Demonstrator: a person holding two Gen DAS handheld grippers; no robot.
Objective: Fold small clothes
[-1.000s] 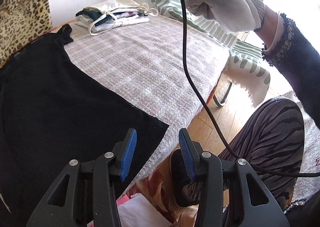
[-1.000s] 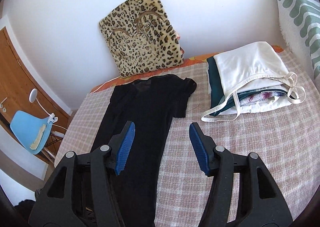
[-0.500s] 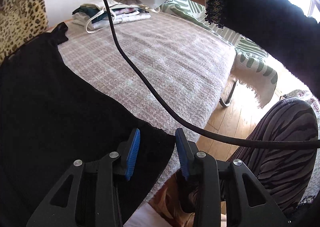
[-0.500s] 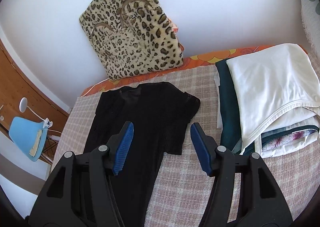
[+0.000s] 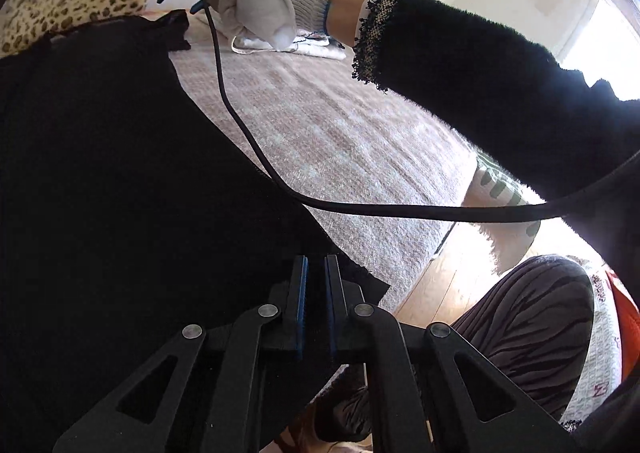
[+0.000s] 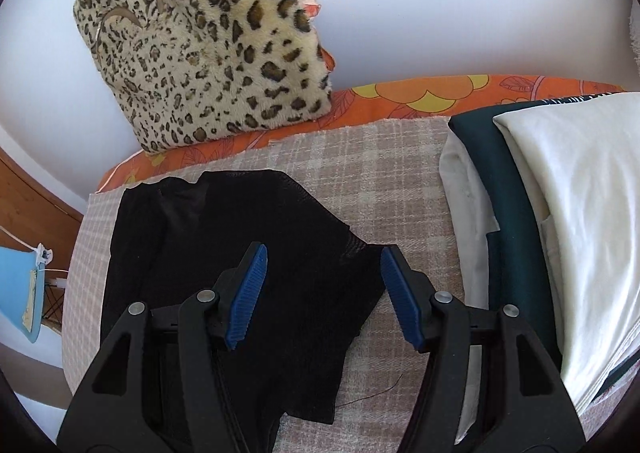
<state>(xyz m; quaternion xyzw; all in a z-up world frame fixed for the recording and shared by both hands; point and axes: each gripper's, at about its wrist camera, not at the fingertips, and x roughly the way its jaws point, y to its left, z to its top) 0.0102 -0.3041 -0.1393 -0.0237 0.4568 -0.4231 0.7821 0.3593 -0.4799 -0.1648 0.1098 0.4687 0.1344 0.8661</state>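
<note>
Two claws: left claw [image 5: 314,295] nearly closed at the black top's [image 5: 120,173] hem corner, seemingly pinching it for folding; right claw [image 6: 322,295] open over its sleeve.

Black top [image 6: 240,261]: thin, fine-mesh knit, short-sleeved, lying flat and spread on the checked beige-pink bed cover [image 6: 380,173]. Neckline end lies toward the wall, just short of the cover's far edge; one short sleeve [image 6: 352,293] reaches out sideways toward the folded stack. Body runs long toward the near edge of the bed, where the hem corner [image 5: 360,281] lies close to the cover's edge. Fabric appears smooth, though its darkness hides any creases.

Folded stack [image 6: 560,213]: cream garment on top, dark teal and white layers beneath, lying beside the sleeve, apart from it.
</note>
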